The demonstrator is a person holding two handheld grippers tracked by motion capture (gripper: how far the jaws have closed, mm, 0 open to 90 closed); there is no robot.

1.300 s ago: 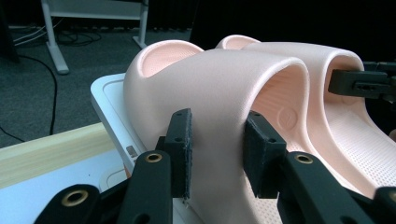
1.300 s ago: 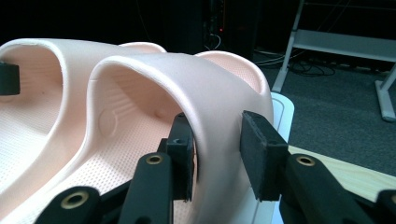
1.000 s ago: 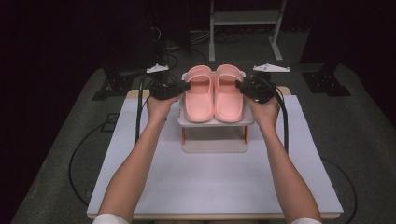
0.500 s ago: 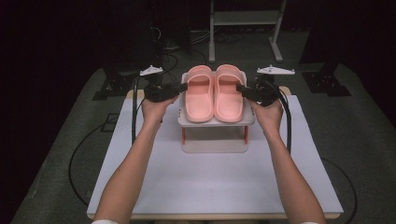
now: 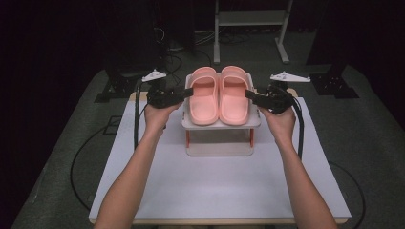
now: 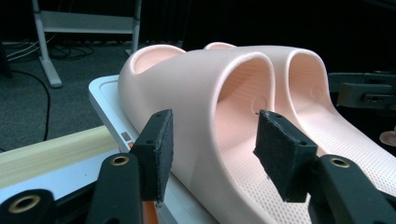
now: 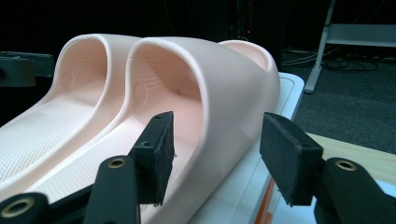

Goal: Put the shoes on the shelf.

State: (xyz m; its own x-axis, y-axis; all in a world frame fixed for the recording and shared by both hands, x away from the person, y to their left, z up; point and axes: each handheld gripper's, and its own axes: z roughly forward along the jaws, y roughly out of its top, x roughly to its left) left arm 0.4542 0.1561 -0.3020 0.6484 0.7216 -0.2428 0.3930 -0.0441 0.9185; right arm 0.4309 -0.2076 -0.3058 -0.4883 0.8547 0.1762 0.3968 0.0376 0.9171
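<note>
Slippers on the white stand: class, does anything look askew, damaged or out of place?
Nothing stands out. The two pink slippers sit side by side, aligned, on the white stand; no damage shows.

The white table [image 5: 215, 191] lies bare in front of the small shelf [image 5: 220, 125], leaving broad room between the forearms. On the shelf, two pink slippers [image 5: 219, 95] sit touching, with no gap between them. Each slipper's outer wall stands between a pair of tongs [image 6: 212, 140] [image 7: 215, 144], pads apart from it.

Two slippers [image 5: 218, 95] side by side on stand [image 5: 220, 125], on table [image 5: 215, 186]
</note>
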